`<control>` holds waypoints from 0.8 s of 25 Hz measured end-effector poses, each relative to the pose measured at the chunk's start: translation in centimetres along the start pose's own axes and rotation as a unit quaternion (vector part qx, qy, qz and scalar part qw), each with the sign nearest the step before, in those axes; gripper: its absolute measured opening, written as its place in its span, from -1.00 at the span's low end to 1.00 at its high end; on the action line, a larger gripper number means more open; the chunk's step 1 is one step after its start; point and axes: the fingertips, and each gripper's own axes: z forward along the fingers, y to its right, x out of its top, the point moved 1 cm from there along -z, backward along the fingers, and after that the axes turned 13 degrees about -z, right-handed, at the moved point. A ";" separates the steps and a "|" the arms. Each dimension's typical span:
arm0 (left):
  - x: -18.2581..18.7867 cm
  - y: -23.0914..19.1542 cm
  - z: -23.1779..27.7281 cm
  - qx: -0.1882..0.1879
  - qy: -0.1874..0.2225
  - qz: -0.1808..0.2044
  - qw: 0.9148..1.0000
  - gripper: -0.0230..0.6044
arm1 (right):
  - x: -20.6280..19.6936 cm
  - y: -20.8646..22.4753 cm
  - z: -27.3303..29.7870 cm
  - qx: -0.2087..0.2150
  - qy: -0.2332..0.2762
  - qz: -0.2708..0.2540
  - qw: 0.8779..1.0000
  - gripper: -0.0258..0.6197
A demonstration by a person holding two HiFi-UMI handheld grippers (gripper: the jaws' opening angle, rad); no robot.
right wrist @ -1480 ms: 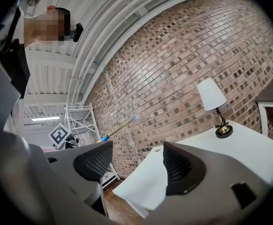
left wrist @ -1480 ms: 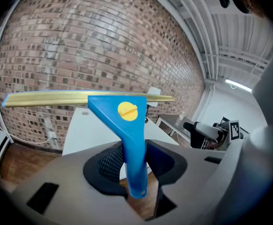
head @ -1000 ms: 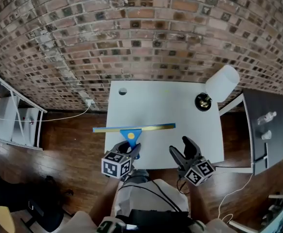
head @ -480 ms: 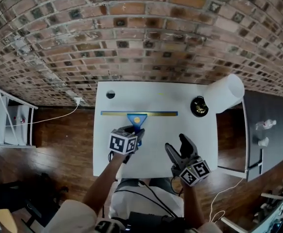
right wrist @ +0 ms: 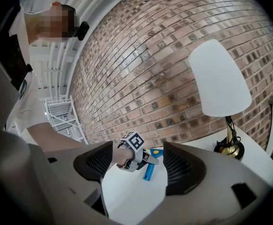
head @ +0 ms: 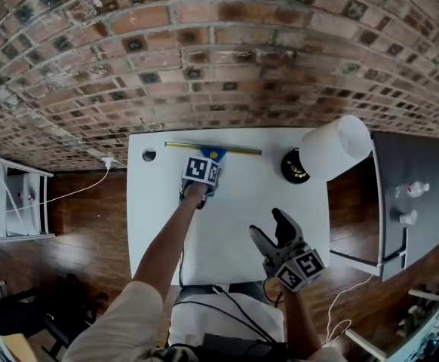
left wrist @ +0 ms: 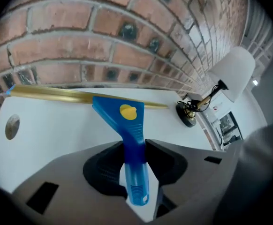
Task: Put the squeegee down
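Between left gripper jaws: squeegee handle, clamped tight. Blade sits straight ahead, crosswise to the jaws, at the far edge of the table by the brick wall. Empty right gripper gapes well back, so setting down falls to the left.

No legible words, brands or numbers anywhere. Only signs noted: black-and-white square marker patterns (coded blocks, not letters) on the white marker cube of the left gripper and the matching cube of the right gripper.
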 end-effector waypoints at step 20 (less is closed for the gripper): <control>0.5 7.5 -15.3 -0.130 0.190 0.037 0.973 0.17 | 6.4 1.3 -0.4 -0.011 0.080 -0.039 0.996 0.15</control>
